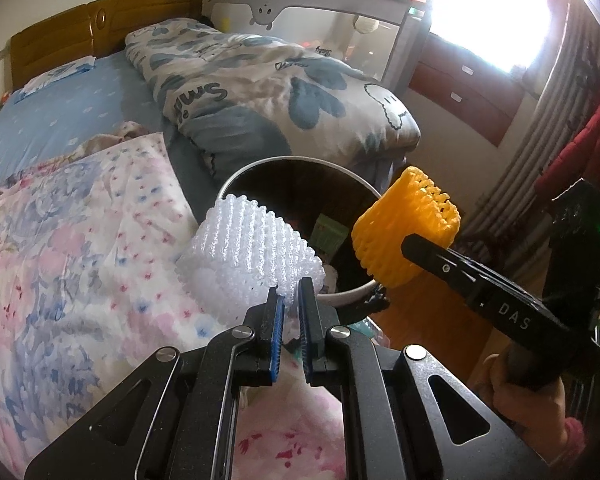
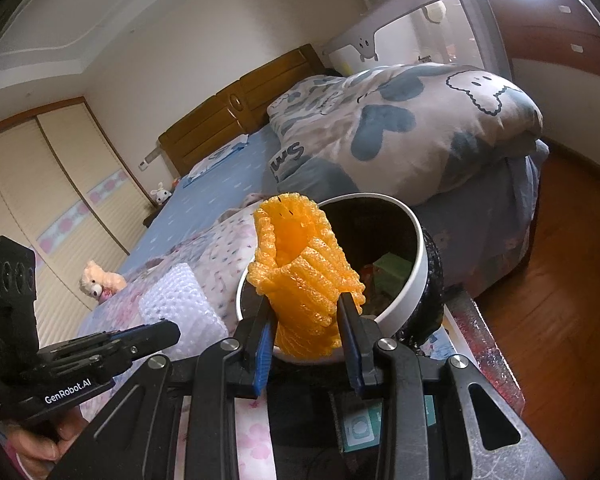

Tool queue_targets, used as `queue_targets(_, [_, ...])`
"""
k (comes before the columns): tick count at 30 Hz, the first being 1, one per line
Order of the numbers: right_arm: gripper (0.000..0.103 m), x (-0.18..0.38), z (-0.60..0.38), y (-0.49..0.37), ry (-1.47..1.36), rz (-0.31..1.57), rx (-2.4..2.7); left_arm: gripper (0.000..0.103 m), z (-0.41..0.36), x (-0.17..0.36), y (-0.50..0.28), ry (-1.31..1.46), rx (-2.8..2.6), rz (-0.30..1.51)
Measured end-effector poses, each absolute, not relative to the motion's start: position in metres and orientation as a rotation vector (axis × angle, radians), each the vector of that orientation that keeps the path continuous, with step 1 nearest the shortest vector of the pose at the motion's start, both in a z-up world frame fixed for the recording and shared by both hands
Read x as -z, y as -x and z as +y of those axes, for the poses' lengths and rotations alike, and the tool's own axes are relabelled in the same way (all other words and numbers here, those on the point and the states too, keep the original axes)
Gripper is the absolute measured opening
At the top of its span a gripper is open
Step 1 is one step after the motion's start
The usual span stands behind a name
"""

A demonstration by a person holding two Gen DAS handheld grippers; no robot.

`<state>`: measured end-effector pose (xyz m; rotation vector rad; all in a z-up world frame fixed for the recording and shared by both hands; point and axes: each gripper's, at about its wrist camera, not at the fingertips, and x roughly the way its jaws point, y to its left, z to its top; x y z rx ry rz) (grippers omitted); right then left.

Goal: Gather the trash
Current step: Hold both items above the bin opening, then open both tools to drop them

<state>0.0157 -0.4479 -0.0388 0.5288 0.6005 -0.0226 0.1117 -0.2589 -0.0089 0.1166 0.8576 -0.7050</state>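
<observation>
My left gripper (image 1: 290, 298) is shut on the edge of a white foam fruit net (image 1: 252, 254), held over the floral quilt just left of the trash bin (image 1: 340, 298). My right gripper (image 2: 306, 308) is shut on an orange foam fruit net (image 2: 304, 276), held at the bin's white rim (image 2: 418, 276). The bin is dark inside and holds a green box (image 2: 392, 266) and other trash. In the left wrist view the orange net (image 1: 404, 228) hangs over the bin's right edge. In the right wrist view the white net (image 2: 180, 300) and left gripper (image 2: 168, 332) sit at lower left.
The bin stands beside a bed with a pink floral quilt (image 1: 80, 260), a blue sheet (image 1: 60, 116) and a folded grey-blue duvet (image 1: 268, 92). A wooden headboard (image 1: 100, 28), a crib (image 1: 320, 24), drawers (image 1: 460, 92) and wooden floor (image 2: 560, 280) surround it.
</observation>
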Motion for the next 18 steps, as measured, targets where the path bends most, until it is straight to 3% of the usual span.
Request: queue_targets(18, [0.03,0.036,-0.462,-0.029,-0.521,0.602,0.025,0.007,-0.283,0.011,-0.127,-0.15,0.699,0.859])
